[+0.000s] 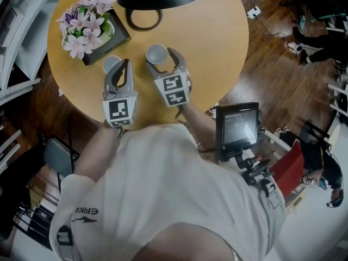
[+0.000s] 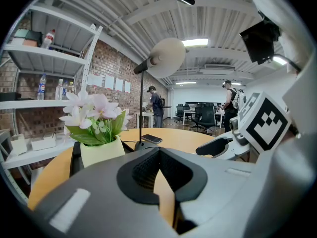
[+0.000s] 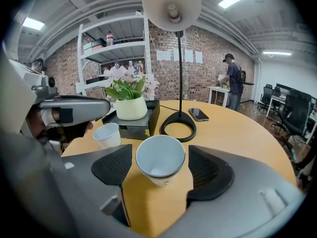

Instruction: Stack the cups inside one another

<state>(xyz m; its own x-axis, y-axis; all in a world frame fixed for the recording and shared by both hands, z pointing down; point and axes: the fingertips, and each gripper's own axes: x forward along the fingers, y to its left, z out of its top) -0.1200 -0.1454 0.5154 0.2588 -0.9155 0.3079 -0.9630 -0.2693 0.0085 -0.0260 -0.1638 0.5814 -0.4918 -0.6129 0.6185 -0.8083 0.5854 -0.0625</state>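
we held the right gripper [image 3: 159, 175] with its jaws spread wide. a white cup [image 3: 160, 158] stood upright on the round wooden table [image 1: 217, 37] between them, with a thin gap on either side, so neither pad pressed on it. our left gripper [image 2: 159, 171] had its jaws closed together with nothing between them, and it hung just to the left of the right gripper, the two side by side.

the second cup [image 1: 111, 64] stood upright just beside the left gripper's tips, on their left. it was ahead and to the left of the right gripper's jaws, apart from the white cup.

beyond both grippers, ahead and to the left, a pot of pink flowers [image 1: 84, 26] sat on a black tray [image 1: 120, 34]. the ring base of a black lamp [image 3: 178, 125] lay straight ahead of the right gripper, with a phone [image 3: 198, 114] just past it to the right.
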